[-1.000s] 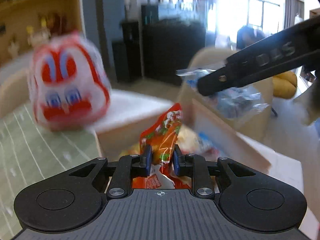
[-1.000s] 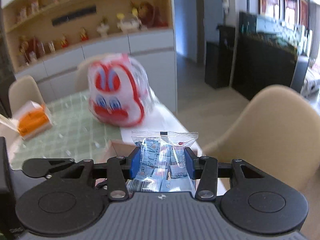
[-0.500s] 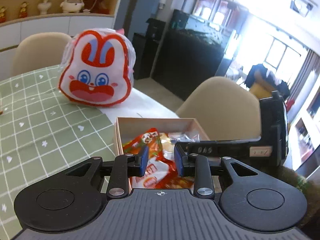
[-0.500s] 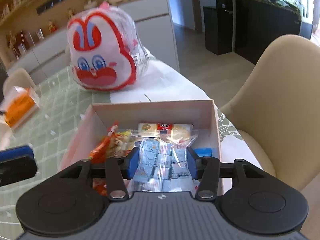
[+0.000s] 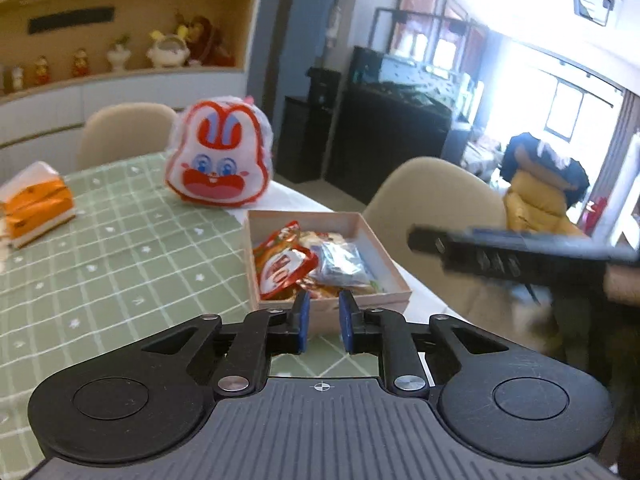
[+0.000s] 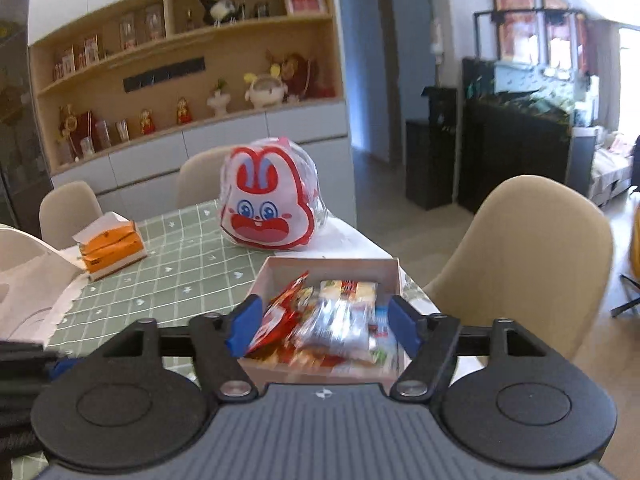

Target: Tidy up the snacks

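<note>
Left gripper (image 5: 322,322), seen from its own wrist camera, holds nothing: its blue pads (image 5: 301,320) stand a narrow gap apart with only tablecloth and box wall showing between them. Half a second ago they framed the red-and-orange snack packet (image 5: 282,270); that packet now lies inside the shallow cardboard box (image 5: 394,270), and the gripper has pulled back so the whole box shows ahead of it. Beside the red packet lies the clear bag of blue-wrapped candies (image 5: 340,266). Beyond the box a rabbit-face bag (image 5: 220,160) sits on the green checked tablecloth (image 5: 100,264), with an orange tissue pack (image 5: 34,204) off to the left. At the right edge the other tool shows as a dark blurred bar.

Right gripper (image 6: 322,324), in its wrist view, is spread wide, its blue fingers (image 6: 244,322) standing near the box's (image 6: 332,266) two side walls. It grips nothing. Half a second back it clamped the candy bag (image 6: 336,326); now that bag rests, blurred, on the other snacks in the box, next to the red packet (image 6: 280,316). Behind stand the rabbit bag (image 6: 268,200) and tissue pack (image 6: 110,250).
</note>
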